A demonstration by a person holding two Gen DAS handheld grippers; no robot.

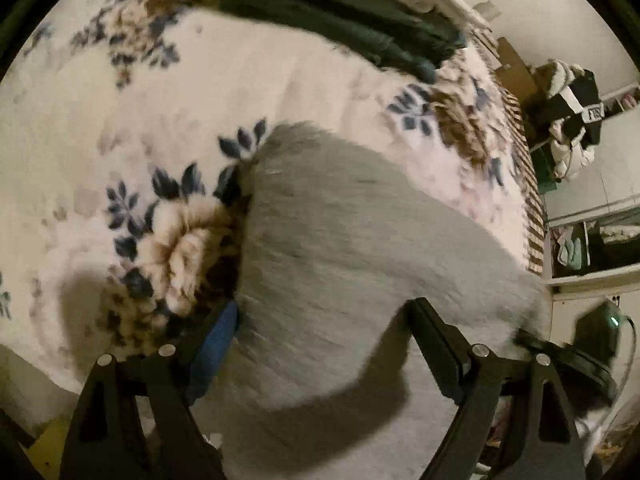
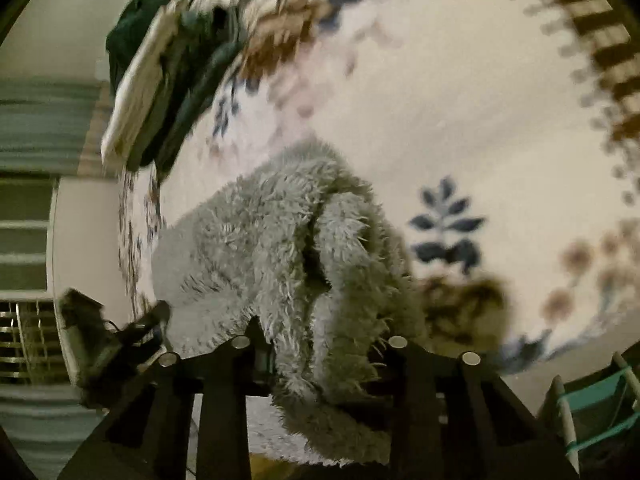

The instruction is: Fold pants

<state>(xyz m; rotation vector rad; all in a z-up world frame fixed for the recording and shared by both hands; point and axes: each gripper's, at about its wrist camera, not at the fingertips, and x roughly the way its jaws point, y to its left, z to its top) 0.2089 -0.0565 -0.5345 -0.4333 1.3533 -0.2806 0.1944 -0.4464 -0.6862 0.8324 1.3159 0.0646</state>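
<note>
One label in sight, out at three o'clock in the left wrist view: a small white tag (image 1: 595, 113) with dark letters on the black-and-white heap of clothes (image 1: 572, 120), too blurred to read for sure. Right wrist view carries no writing.

A bed covered with a cream fleece blanket (image 1: 200, 92) printed with navy leaves and brown flowers carries everything; its brown-and-white striped border (image 1: 534, 208) runs down the edge well to the right of the left claw (image 1: 320, 344). The fluffy grey pants (image 1: 340, 248) lie directly on it, spreading forward from between that claw's fingers, and in the right wrist view they bunch up in a heap just ahead of the right claw (image 2: 320, 344). Far ahead of the left claw, a dark green garment (image 1: 340, 20) lies across the blanket with a pale flat pad (image 2: 140, 80) touching it.
</note>
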